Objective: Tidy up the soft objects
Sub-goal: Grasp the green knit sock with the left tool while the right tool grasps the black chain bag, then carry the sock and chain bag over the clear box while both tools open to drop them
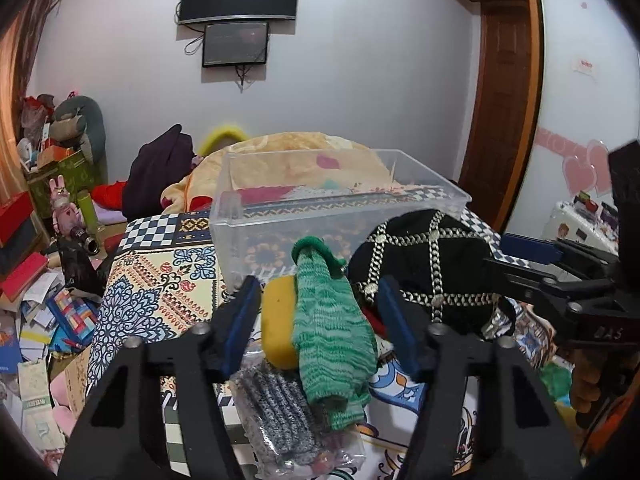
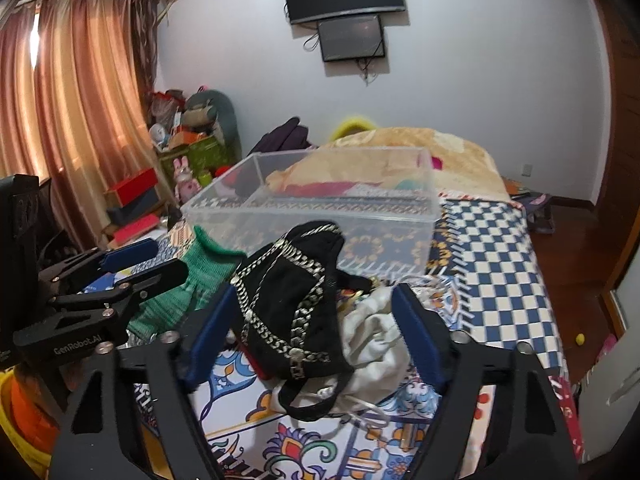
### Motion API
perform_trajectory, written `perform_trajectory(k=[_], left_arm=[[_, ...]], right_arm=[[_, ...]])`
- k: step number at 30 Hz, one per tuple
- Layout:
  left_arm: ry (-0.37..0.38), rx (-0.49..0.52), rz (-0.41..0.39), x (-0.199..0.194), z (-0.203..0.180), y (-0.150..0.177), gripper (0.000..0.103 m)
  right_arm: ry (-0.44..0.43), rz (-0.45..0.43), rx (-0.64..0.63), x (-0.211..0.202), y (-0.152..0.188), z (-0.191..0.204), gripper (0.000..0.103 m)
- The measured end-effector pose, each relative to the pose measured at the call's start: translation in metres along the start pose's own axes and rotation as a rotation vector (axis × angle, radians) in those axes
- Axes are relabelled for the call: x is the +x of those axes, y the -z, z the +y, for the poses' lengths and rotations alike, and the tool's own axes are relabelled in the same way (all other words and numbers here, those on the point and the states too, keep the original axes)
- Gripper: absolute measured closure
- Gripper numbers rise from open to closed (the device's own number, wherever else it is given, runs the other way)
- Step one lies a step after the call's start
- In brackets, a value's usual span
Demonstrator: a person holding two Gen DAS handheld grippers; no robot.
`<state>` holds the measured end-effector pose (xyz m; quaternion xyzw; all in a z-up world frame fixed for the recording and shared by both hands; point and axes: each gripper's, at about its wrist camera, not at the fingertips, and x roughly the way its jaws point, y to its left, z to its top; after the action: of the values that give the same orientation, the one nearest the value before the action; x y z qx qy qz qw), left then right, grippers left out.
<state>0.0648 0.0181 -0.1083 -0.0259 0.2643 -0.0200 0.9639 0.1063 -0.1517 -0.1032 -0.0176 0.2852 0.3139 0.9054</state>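
Observation:
A clear plastic bin [image 1: 340, 216] [image 2: 320, 216] stands on the patterned bedspread [image 1: 168, 276]. In front of it lie a green knitted sock [image 1: 332, 328] [image 2: 192, 280], a yellow sponge [image 1: 278, 320], a bagged grey knit item [image 1: 280, 416], a black chain-trimmed pouch [image 1: 428, 264] [image 2: 292, 308] and a white cloth [image 2: 376, 332]. My left gripper [image 1: 320, 320] is open, its fingers on either side of the sock and sponge. My right gripper [image 2: 312, 336] is open around the black pouch and white cloth. Each gripper shows in the other's view, the right one [image 1: 532, 256] and the left one [image 2: 136, 260].
A folded yellow blanket [image 1: 296, 152] and dark clothes [image 1: 160, 172] lie behind the bin. Boxes, papers and toys [image 1: 44, 280] clutter the floor at the left. A wooden door [image 1: 504, 92] is at the right. Curtains [image 2: 72, 100] hang at the left.

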Motion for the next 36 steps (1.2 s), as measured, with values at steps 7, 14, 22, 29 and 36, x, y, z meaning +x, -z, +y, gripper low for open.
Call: perform_trajectory(k=[7,14,22,29,36], left_arm=[[0.011,-0.005,0.039,0.013,0.003,0.008,0.073],[0.043,-0.032,0.027,0.007,0.008,0.006,0.085],[0.078,-0.027,-0.019,-0.011,0.004,-0.009,0.090],[0.080,-0.031,-0.060,-0.021,0.008,-0.033,0.090],[0.085,-0.030,-0.101,-0.022,0.019,-0.058,0.090]], right_arm=[[-0.020,0.047,-0.008,0.022,0.005,-0.003,0.062],[-0.045,0.045,0.007,0.017,0.001,-0.004,0.081],[-0.052,-0.035,0.007,-0.007,-0.020,0.001,0.084],[-0.034,-0.107,-0.023,-0.020,-0.042,0.006,0.085],[-0.039,-0.161,-0.032,-0.023,-0.067,0.005,0.085]])
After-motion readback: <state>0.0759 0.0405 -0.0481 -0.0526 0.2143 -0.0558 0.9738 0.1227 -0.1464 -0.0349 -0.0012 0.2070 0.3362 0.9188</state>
